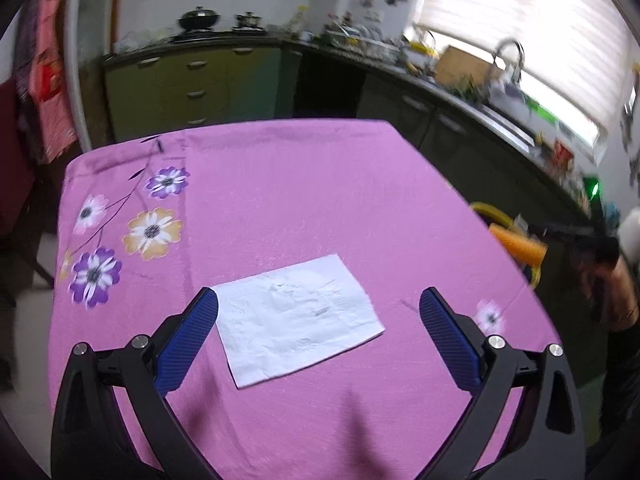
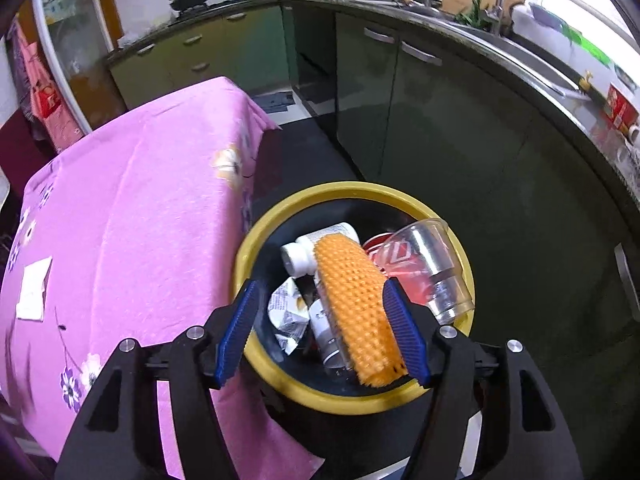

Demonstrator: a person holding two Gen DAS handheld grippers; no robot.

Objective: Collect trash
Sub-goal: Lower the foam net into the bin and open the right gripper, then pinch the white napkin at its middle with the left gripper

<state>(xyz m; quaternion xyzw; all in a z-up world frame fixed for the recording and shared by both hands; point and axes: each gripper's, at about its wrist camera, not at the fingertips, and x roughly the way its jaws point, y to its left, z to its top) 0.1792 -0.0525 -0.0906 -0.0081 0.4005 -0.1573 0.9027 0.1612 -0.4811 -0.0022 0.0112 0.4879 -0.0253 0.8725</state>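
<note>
Orange ribbed foam sleeve [image 2: 356,304] sits over the mouth of the yellow-rimmed bin [image 2: 256,240], lying against the inner face of the right finger of the right gripper [image 2: 320,332]. That gripper's jaws stand apart; the left finger is well clear of the sleeve, so nothing is clamped. Cannot tell whether the sleeve rests on the trash below or hangs free.

In the bin: a white plastic bottle [image 2: 308,248] at the far left, a crumpled printed wrapper [image 2: 286,316] at the near left, a red can [image 2: 396,264] and a clear plastic cup [image 2: 436,264] lying on its side at the right. The bin stands on the dark floor just beside the right edge of the table.

White paper napkin [image 1: 296,316] lies flat on the pink floral tablecloth [image 1: 300,192], near side of the table, between the fingers of the left gripper [image 1: 318,312]. Left jaws spread wide, one finger on each side of the napkin; left fingertip at the napkin's near-left corner, contact unclear. Same napkin shows small at the far left in the right wrist view [image 2: 34,288].

Beyond the table: green kitchen cabinets [image 1: 192,80], a wok [image 1: 199,20] on the stove, a sink tap [image 1: 510,52] under a bright window at the right.
</note>
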